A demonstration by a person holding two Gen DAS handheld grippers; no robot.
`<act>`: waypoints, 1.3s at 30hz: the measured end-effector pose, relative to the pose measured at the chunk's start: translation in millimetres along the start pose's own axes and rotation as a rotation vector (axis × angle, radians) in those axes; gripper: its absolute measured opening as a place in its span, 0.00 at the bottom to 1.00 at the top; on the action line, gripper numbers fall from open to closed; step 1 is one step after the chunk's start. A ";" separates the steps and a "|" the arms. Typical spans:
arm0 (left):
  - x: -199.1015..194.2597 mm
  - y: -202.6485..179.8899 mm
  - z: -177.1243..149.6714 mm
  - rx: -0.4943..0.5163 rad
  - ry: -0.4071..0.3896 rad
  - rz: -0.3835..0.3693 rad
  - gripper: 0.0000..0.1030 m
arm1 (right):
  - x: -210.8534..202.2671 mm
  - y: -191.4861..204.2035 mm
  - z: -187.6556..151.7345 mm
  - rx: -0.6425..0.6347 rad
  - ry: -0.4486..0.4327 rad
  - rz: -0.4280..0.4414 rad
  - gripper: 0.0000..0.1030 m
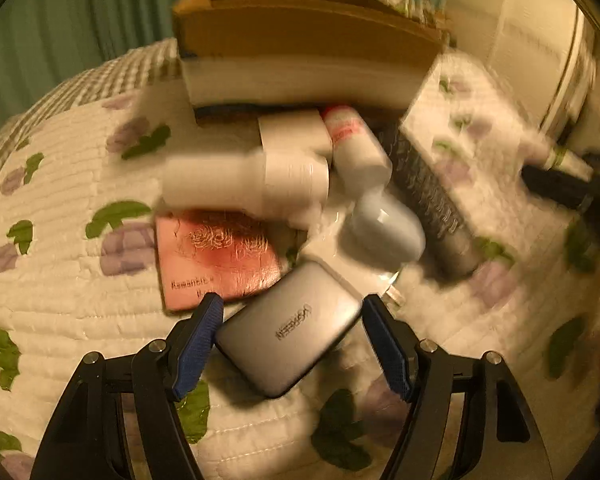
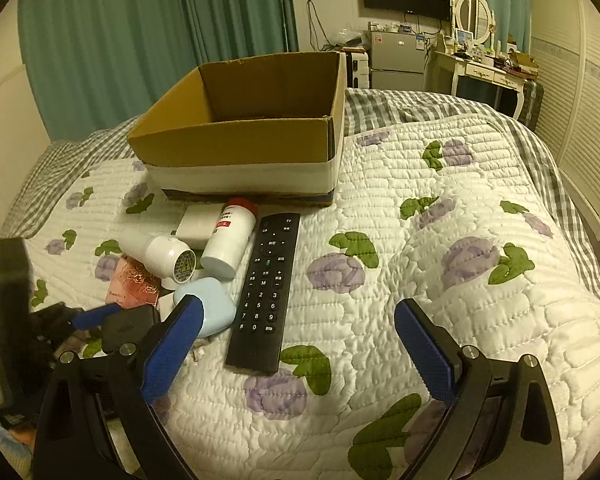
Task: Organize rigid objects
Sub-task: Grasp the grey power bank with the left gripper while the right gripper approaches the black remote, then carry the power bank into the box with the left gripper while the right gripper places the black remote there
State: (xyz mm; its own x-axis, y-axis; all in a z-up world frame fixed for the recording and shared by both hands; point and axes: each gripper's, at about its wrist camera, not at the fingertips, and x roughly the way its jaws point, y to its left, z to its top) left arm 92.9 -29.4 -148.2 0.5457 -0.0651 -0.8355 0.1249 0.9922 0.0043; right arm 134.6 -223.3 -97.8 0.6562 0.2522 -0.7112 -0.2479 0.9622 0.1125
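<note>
Currently | left gripper (image 1: 290, 312) fingers apart, flanking grey UGREEN case (image 1: 288, 330) on bed (image 1: 60, 300) near edge, not clamped | judged rigid, light, smooth: grip long sides | right gripper (image 2: 296, 320) apart, empty

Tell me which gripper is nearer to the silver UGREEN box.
Left. The left gripper has its jaws open on either side of the silver UGREEN box. The right gripper hovers open over the quilt, off to the box's right.
</note>
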 end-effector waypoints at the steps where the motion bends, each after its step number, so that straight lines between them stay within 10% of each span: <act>1: -0.6 -0.5 -0.3 0.004 -0.003 -0.003 0.72 | -0.1 -0.3 0.4 0.000 0.001 0.000 0.94; 12: -14.3 -25.1 -8.3 0.189 0.069 0.032 0.68 | 5.1 4.2 -0.8 -0.031 0.013 -0.038 0.94; 18: 22.2 -8.9 1.1 0.156 0.109 0.038 0.67 | 10.6 9.1 -3.0 -0.058 0.030 -0.057 0.94; 27: -21.5 3.5 -3.4 0.027 0.012 0.013 0.43 | 17.2 15.3 -4.5 -0.091 0.052 -0.089 0.94; 33: -50.9 15.1 -4.2 -0.032 -0.086 0.023 0.40 | 45.2 24.1 -0.7 -0.114 0.157 -0.074 0.65; 39: -62.1 36.2 -2.6 -0.124 -0.151 0.046 0.40 | 82.7 27.2 9.5 -0.076 0.220 -0.044 0.56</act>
State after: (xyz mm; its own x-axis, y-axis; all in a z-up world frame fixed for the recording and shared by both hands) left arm 61.4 10.8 -97.6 0.6679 -0.0255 -0.7438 -0.0007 0.9994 -0.0348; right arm 188.9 -175.3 -147.0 0.4987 0.1742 -0.8491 -0.2807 0.9593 0.0319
